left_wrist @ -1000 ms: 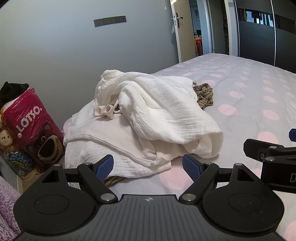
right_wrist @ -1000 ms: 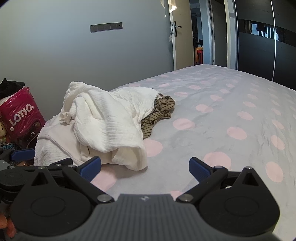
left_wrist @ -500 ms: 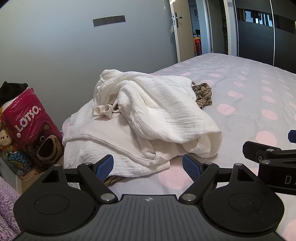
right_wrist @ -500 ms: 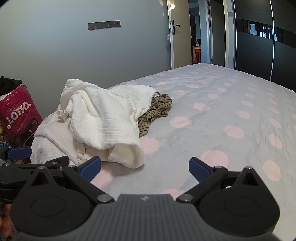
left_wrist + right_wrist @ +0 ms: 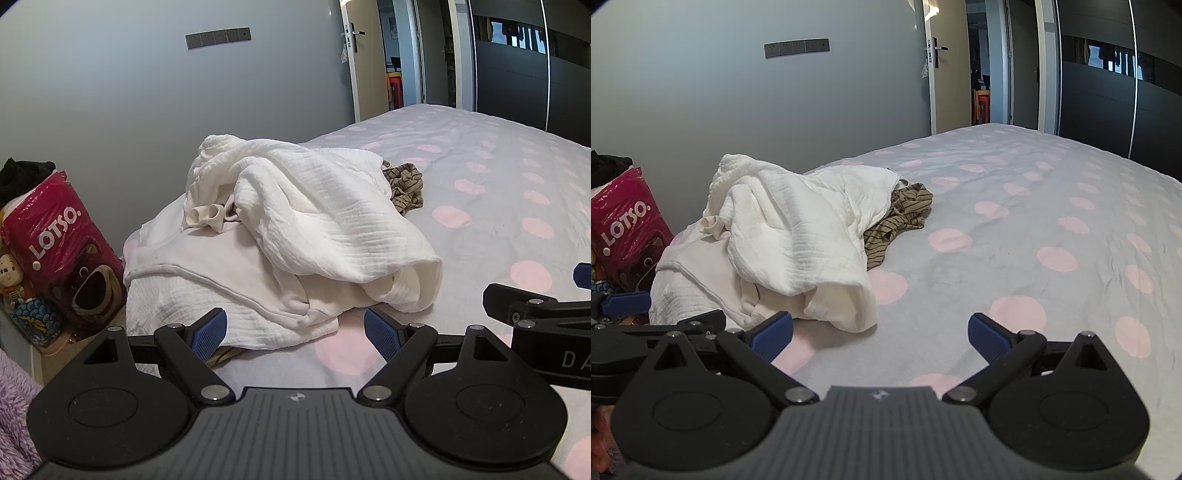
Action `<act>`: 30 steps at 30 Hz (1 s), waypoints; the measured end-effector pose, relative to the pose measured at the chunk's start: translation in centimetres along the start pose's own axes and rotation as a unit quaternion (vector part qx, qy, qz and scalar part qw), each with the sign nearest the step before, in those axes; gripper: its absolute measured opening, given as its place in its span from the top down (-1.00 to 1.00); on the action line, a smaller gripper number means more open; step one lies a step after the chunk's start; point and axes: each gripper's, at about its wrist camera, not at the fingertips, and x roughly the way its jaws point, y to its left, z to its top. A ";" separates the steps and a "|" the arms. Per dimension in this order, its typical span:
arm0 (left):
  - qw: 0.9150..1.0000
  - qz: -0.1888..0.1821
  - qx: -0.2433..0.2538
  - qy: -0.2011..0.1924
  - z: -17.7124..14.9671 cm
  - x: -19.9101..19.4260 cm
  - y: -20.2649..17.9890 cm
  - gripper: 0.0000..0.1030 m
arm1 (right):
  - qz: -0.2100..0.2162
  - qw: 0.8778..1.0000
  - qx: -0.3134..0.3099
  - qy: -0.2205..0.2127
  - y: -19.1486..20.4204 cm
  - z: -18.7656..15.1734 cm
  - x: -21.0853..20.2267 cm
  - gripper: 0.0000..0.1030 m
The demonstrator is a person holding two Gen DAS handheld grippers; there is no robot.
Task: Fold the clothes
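**Left wrist view: folding not yet begun**

Left wrist view is showing the white pile lying crumpled at the bed's near corner, with a striped garment poking out behind it. Nothing is appearing folded or laid flat; by these frames the whole task is remaining. The left claw is hanging spread wide just before the pile's front edge, gripping nothing and touching nothing. The right claw is likewise gaping wide over bare bedspread beside the pile, empty.
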 end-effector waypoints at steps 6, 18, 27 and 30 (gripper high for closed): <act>1.000 -0.001 -0.001 0.001 0.0 0.0 0.0 -0.58 | -0.001 1.000 0.000 0.001 -0.1 0.0 0.1 -0.98; 1.000 -0.002 -0.001 0.000 0.1 -0.1 0.0 -0.59 | -0.004 1.000 0.002 0.003 -0.2 -0.1 0.2 -0.98; 1.000 -0.002 0.000 0.000 0.2 0.0 0.0 -0.59 | -0.005 1.000 0.001 0.004 -0.2 -0.1 0.2 -0.98; 1.000 -0.003 0.000 0.000 0.2 0.0 0.0 -0.59 | -0.005 1.000 0.002 0.005 -0.2 -0.1 0.2 -0.98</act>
